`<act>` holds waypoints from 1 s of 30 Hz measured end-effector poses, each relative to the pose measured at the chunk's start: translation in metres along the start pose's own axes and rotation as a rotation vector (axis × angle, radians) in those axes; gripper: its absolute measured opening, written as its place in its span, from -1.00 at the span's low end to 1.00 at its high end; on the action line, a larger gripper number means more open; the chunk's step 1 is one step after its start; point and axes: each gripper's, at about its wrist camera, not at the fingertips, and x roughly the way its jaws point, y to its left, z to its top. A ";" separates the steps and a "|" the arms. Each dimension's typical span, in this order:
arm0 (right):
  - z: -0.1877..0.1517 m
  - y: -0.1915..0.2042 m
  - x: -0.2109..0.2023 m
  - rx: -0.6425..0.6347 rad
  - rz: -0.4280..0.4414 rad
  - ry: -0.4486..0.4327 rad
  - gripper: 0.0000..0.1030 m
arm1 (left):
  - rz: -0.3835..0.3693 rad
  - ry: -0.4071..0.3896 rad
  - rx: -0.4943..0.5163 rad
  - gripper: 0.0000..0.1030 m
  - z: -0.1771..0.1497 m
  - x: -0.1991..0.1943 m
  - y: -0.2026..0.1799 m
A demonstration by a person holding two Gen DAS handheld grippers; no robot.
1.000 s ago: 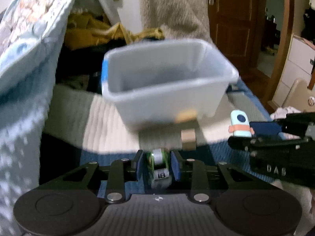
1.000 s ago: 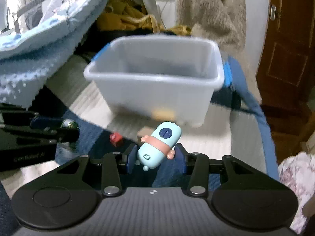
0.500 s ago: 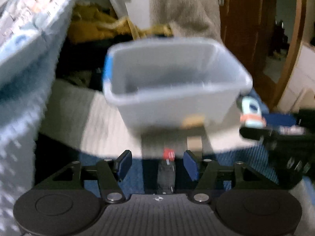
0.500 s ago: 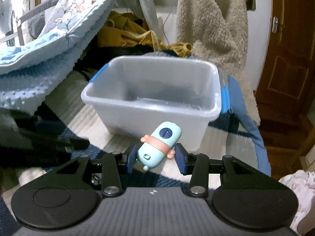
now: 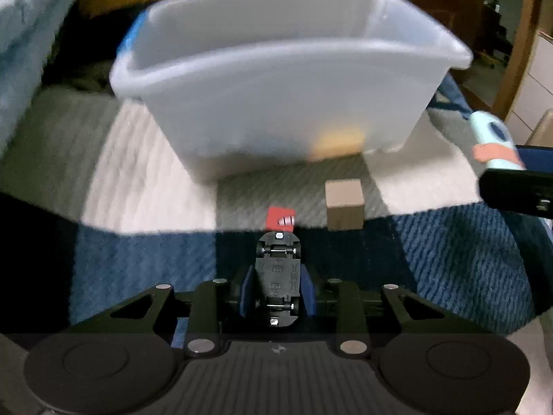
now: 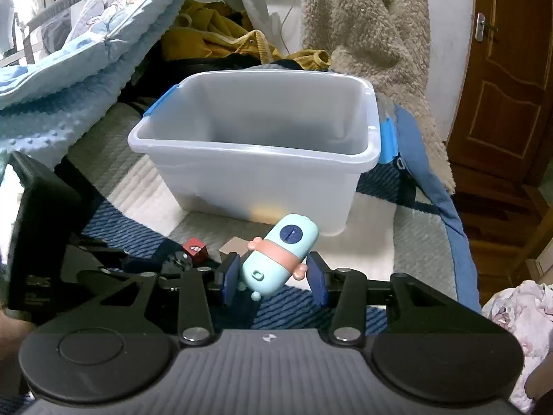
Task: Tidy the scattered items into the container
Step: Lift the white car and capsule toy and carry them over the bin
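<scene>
A translucent white bin with blue handles stands on the bed; it also fills the left wrist view. My left gripper is shut on a toy car turned underside up, low over the blanket. My right gripper is shut on a mint and pink capsule toy, held in front of the bin; the toy also shows at the right edge of the left wrist view. A red cube and a tan wooden block lie on the blanket before the bin.
The bed has a striped blue, grey and cream blanket. A light blue quilt is heaped at the left, yellow clothes and a beige fleece behind the bin. A wooden door stands at the right.
My left gripper opened, then shut again on the toy car, which now lies underside up. It moved closer to the bin. My right gripper rose slightly with the capsule toy.
</scene>
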 end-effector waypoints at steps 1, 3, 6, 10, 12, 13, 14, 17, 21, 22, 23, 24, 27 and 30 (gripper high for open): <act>0.000 0.000 0.000 0.002 0.001 -0.002 -0.11 | -0.003 -0.016 0.001 -0.36 0.002 -0.008 0.001; 0.002 0.000 -0.001 0.008 0.004 -0.010 -0.11 | -0.011 -0.052 0.001 -0.36 0.009 -0.027 0.004; 0.009 0.002 -0.008 0.007 0.015 -0.040 -0.11 | -0.012 -0.120 0.020 -0.36 0.028 -0.059 0.006; 0.024 0.006 -0.020 0.006 0.030 -0.094 -0.11 | -0.027 -0.202 0.017 -0.36 0.054 -0.092 0.007; 0.033 0.007 -0.022 0.001 0.032 -0.115 -0.11 | -0.020 -0.230 0.028 -0.36 0.066 -0.099 0.005; 0.037 0.007 -0.022 -0.001 0.029 -0.124 -0.11 | -0.016 -0.237 0.033 -0.36 0.072 -0.099 0.005; 0.042 0.006 -0.021 -0.002 0.027 -0.131 -0.11 | -0.014 -0.240 0.033 -0.36 0.077 -0.098 0.005; 0.055 0.004 -0.014 -0.011 0.014 -0.151 -0.11 | 0.002 -0.251 0.029 -0.36 0.091 -0.090 0.009; 0.073 -0.003 0.000 0.002 -0.014 -0.165 -0.11 | 0.025 -0.246 0.009 -0.36 0.105 -0.071 0.019; 0.078 -0.005 0.005 0.007 -0.020 -0.165 -0.11 | 0.032 -0.244 0.003 -0.36 0.109 -0.065 0.022; 0.083 -0.006 0.010 0.012 -0.027 -0.166 -0.11 | 0.036 -0.240 -0.007 -0.36 0.113 -0.060 0.024; 0.086 -0.008 0.014 0.016 -0.034 -0.167 -0.11 | 0.038 -0.236 -0.018 -0.36 0.116 -0.056 0.027; 0.096 -0.011 0.027 0.022 -0.056 -0.161 -0.11 | 0.057 -0.229 -0.030 -0.35 0.122 -0.043 0.032; 0.101 -0.015 0.042 0.028 -0.067 -0.141 -0.11 | 0.062 -0.214 -0.038 -0.35 0.130 -0.028 0.035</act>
